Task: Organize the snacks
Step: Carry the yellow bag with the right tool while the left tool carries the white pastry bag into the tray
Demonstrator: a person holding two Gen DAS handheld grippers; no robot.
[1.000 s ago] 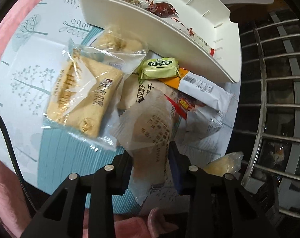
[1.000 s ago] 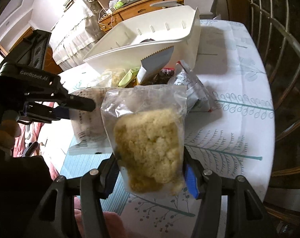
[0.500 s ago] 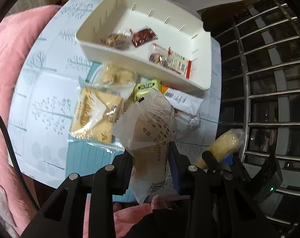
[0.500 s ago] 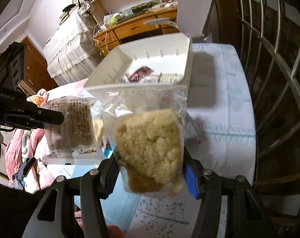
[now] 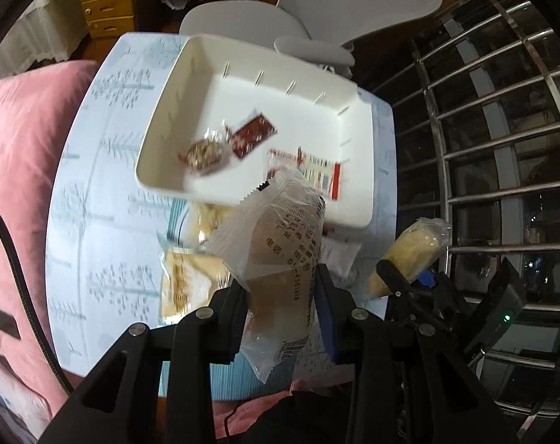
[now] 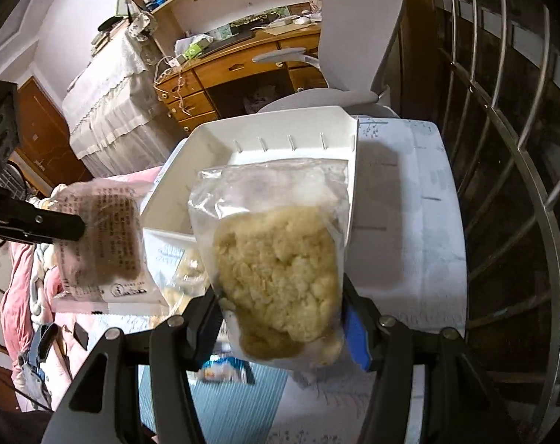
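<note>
Snacks: clear-wrapped crumbly yellow cake (image 6: pixel 280 277); frosted printed brown pastry packet (image 5: pixel 280 259).

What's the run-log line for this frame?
left gripper: holds wrapped cake | right gripper: holds crumbly snack bag | white bin: three snacks

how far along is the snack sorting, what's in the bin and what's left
Partly done. The white plastic bin already holds three small packets. In hand: the left gripper clamps a translucent printed wrapper with a brown cake; the right gripper clamps a clear bag of pale crumbly snack. Left: several packets on the tablecloth beside the bin.
</note>
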